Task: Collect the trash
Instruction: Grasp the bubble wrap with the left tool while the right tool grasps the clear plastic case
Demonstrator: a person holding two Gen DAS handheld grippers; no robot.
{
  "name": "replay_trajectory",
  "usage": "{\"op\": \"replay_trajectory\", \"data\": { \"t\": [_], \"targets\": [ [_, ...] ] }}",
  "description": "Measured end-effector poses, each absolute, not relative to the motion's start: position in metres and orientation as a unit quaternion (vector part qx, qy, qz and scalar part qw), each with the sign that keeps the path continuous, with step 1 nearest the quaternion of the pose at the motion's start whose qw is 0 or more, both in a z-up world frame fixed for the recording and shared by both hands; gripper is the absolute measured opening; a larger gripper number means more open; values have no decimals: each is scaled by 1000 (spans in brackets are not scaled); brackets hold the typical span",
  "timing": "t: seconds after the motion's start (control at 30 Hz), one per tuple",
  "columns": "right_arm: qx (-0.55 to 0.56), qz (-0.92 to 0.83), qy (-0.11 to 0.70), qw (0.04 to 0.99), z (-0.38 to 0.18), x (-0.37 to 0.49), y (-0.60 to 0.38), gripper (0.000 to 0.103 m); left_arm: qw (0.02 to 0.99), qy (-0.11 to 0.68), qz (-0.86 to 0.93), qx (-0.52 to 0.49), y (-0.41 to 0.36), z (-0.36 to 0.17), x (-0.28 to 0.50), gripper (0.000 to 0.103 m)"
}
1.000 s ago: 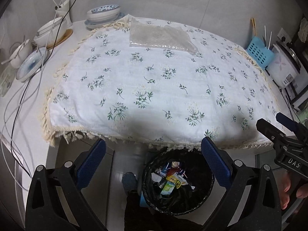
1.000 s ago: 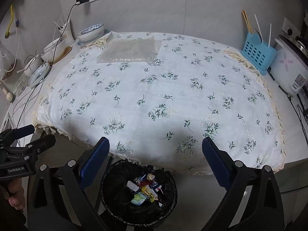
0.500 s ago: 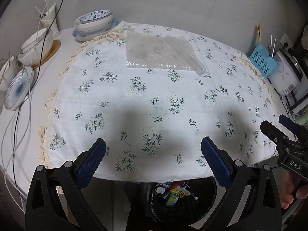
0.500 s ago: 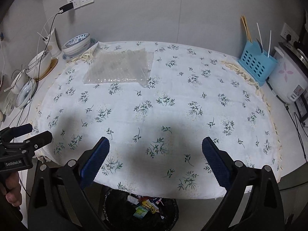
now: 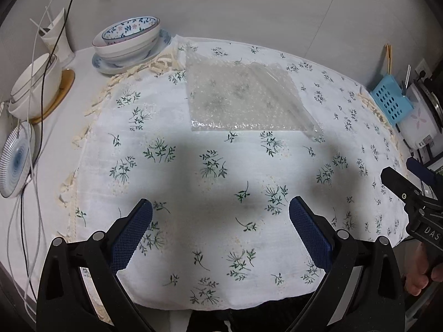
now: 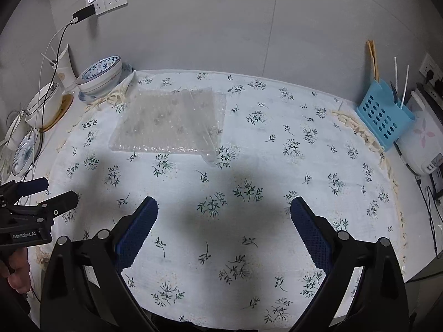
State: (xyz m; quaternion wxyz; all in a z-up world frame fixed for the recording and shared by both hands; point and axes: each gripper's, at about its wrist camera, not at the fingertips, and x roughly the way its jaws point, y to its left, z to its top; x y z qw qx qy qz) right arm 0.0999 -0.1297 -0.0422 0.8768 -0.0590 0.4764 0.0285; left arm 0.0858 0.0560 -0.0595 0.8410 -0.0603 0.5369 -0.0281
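With both jaws spread and empty, left gripper [image 5: 220, 215] and right gripper [image 6: 223, 215] hover near tablecloth [image 5: 221, 171] front edge, short of bubble wrap [image 5: 243, 102].

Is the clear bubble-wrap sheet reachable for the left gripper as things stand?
Probably yes: the left gripper is open and empty, and only bare floral tablecloth lies between it and the clear bubble-wrap sheet.
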Motion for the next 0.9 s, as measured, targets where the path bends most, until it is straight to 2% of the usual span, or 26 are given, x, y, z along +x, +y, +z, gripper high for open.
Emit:
{"op": "replay_trajectory", "data": {
  "t": [0.43, 0.9],
  "targets": [
    [-46, 28, 510, 859, -62, 179, -107, 90, 828, 557, -35, -57, 75, -79, 155, 97],
    [-53, 31, 580, 812, -121, 259, -82, 70, 806, 589, -35, -47, 80, -118, 229, 97]
  ]
}}
